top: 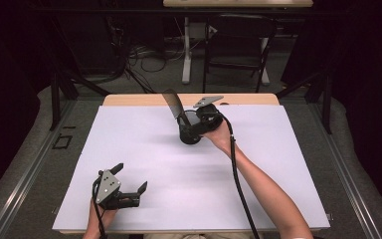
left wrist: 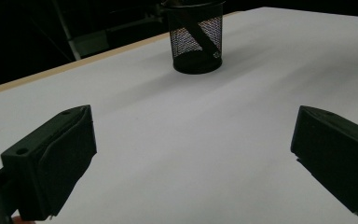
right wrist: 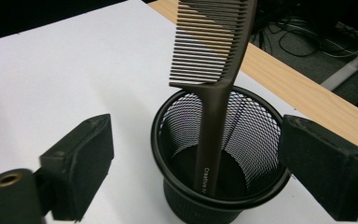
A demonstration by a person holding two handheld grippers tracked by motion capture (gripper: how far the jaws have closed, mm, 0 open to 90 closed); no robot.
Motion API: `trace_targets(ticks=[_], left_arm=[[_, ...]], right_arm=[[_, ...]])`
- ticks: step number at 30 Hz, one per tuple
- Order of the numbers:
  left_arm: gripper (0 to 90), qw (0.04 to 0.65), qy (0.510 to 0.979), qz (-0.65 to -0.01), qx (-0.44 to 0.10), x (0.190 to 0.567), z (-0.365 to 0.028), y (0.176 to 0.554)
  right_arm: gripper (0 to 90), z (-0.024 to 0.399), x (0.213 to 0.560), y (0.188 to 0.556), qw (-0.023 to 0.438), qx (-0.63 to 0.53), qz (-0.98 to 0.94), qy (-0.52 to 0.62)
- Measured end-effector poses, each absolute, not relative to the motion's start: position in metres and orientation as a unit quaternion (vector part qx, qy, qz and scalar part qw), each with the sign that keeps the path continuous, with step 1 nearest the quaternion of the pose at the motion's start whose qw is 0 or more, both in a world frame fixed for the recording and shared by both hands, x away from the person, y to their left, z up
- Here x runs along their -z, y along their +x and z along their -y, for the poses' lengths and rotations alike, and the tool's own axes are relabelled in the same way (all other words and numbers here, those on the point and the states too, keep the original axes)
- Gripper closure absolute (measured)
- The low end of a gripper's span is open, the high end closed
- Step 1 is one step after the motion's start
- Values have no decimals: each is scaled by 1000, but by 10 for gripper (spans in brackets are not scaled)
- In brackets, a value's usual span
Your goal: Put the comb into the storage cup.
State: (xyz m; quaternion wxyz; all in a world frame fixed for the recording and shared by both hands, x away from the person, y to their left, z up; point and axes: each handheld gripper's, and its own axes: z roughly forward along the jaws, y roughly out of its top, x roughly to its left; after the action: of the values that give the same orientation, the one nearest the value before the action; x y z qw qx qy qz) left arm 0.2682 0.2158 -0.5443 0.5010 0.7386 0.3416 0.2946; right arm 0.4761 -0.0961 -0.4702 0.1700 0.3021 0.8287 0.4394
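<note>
Black fingers (right wrist: 81, 161) wide, comb (right wrist: 214, 70) released

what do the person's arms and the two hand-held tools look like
Both tools, left and right, are black with two blocky black jaws. Each carries a grey three-cornered plate on top and trails a black cable. The forearms are bare, with no sleeves or gloves in sight.

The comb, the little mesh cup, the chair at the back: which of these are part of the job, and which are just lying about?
Part of the job:
- comb, standing handle-down in the cup
- black mesh cup
- right tongs, open around the cup, holding nothing

Just there:
- left tongs, open, idle near the table's front
- folding chair behind the table
- cables on the floor
- white table
</note>
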Motion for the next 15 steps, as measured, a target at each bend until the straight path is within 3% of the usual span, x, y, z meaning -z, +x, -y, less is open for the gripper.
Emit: trace_targets(ticks=[15], left_arm=[[0,501,739,-341,-294,544,-216,268]], right_arm=[[14,113,455,462,136,-437,-842,285]])
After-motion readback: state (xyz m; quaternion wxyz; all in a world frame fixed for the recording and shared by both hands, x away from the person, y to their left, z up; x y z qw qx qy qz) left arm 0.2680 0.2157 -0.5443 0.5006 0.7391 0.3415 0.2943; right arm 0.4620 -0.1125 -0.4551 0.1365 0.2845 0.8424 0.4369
